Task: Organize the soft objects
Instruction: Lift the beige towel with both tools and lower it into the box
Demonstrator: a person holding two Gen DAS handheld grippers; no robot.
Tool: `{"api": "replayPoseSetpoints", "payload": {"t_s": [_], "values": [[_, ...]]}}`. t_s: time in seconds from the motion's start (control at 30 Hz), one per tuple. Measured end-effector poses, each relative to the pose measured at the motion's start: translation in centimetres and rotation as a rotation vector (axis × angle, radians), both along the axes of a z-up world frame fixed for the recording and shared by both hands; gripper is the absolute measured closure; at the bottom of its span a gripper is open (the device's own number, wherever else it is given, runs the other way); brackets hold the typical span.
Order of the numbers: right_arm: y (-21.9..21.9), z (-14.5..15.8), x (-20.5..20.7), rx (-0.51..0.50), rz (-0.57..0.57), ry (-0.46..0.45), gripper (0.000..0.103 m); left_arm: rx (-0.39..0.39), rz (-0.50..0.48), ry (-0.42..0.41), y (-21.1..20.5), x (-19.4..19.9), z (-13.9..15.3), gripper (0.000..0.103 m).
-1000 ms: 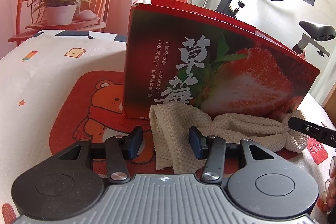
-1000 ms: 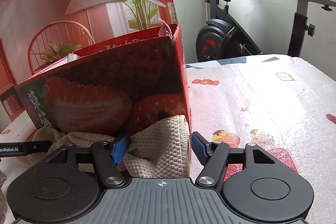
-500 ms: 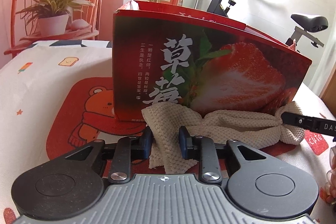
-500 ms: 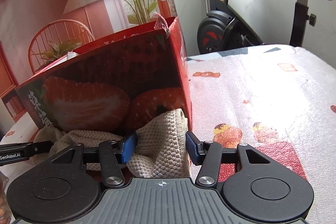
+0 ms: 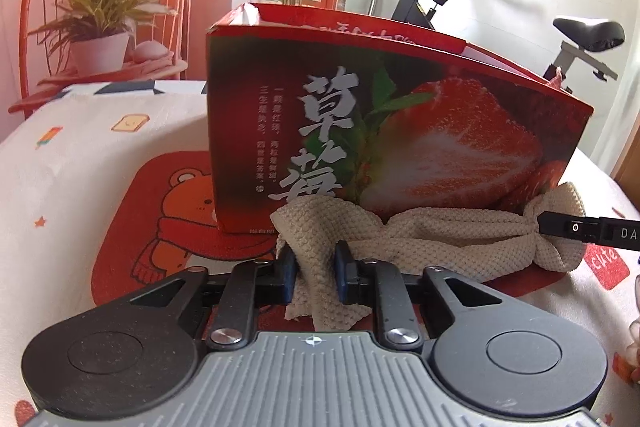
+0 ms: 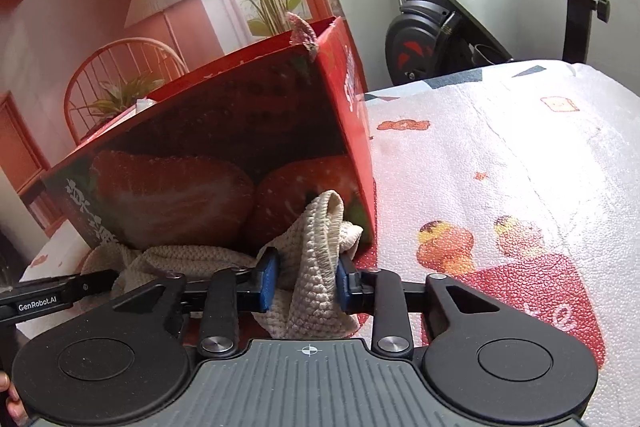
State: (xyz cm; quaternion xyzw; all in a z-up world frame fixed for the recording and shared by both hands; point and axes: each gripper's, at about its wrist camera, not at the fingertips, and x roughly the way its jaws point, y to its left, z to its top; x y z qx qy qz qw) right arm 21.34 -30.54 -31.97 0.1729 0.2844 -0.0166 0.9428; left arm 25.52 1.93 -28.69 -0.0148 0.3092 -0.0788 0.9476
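A beige waffle-knit cloth (image 5: 440,239) lies stretched along the foot of a red strawberry-print box (image 5: 400,131). My left gripper (image 5: 314,267) is shut on the cloth's left end, which bunches between the blue pads. In the right wrist view my right gripper (image 6: 306,277) holds the cloth's other end (image 6: 320,227) at the box's corner (image 6: 340,131). Its jaws are closing and the pads press on the fabric. A finger of the right gripper (image 5: 580,231) shows at the far end in the left wrist view.
The box stands on a red bear-print mat (image 5: 160,219) over a patterned tablecloth (image 6: 500,147). A scrap of pink fabric (image 6: 302,31) pokes over the box's corner. Behind are a potted plant (image 5: 100,43) on a chair and an exercise bike (image 6: 432,31).
Both grippers went from wide apart to closed on the cloth's two ends. The fabric now bunches up between each pair of pads. Neither hand has shifted much.
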Motion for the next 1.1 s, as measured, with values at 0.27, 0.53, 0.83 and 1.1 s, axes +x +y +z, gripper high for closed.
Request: {"api": "replayPoseSetpoints", "payload": {"t_s": [0.27,0.53,0.83,1.1], "values": [[2.4,3.3,-2.5,-0.087,0.029,-0.049,0.089,-0.026,-0.010,-0.091,0.8,-2.8,3.7,0.090],[3.2,9.3,-4.4,-0.127,0.037,-0.177,0.089,-0.050,-0.035,-0.226,0.9,-5.4,8.6,0.090],[2.4,15.2,-0.5,-0.187,0.042,-0.242,0.090,0.029,-0.077,-0.258,0.2,-1.8,13.8,0.090],[2.6,15.4,6.6,-0.218,0.070,-0.138,0.091,0.107,-0.180,-0.099,-2.5,5.4,14.5,0.090]]}}
